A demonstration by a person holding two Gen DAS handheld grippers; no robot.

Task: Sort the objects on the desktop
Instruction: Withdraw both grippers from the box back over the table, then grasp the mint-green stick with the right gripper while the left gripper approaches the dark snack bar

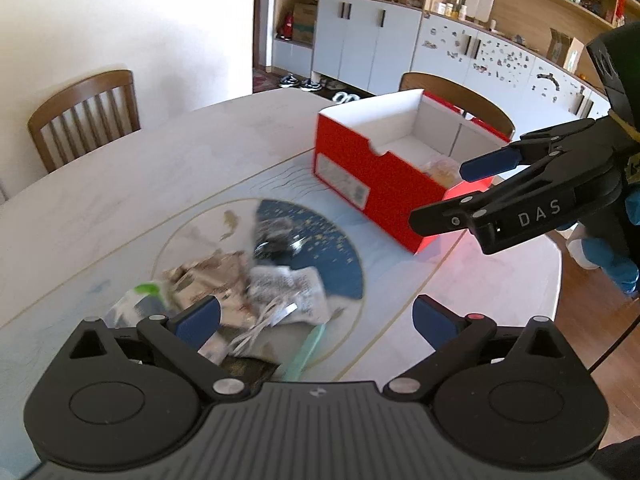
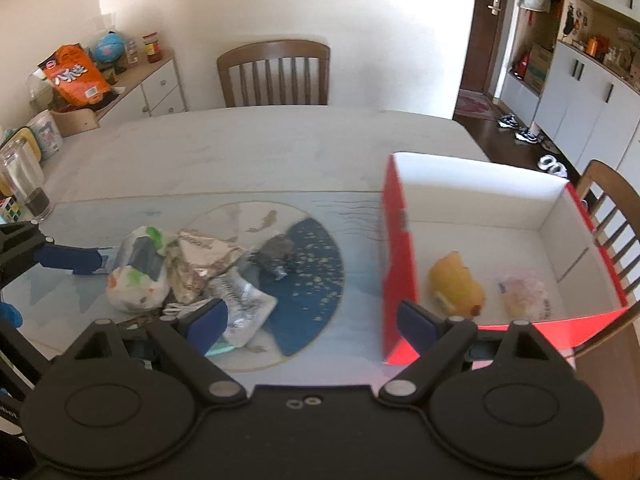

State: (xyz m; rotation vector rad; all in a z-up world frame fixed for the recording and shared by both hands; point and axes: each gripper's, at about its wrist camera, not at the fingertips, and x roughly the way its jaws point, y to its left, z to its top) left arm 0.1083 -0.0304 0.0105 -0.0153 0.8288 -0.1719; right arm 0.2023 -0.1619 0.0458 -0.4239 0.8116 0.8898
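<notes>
A pile of wrappers [image 1: 248, 280] lies on the round blue and beige mat: a white bag with green and orange prints [image 2: 136, 280], a crumpled tan wrapper [image 2: 204, 260], a dark foil piece [image 2: 276, 260] and a printed white wrapper [image 2: 244, 304]. To its right stands an open red shoebox [image 2: 396, 240] with a white inside, holding a yellow item [image 2: 456, 288] and a clear packet [image 2: 524, 296]. My left gripper [image 1: 316, 320] hangs open over the pile's near edge, nothing between its fingers. My right gripper [image 2: 312, 324] is open and empty between pile and box; it appears over the box corner [image 1: 460, 194].
Wooden chairs [image 2: 276, 72] stand at the far side and at the right end [image 2: 612, 200] of the pale table [image 2: 260, 148]. A glass jar [image 2: 24, 184] and a puzzle cube [image 2: 10, 208] sit at the table's left edge. White cabinets [image 1: 372, 44] line the back wall.
</notes>
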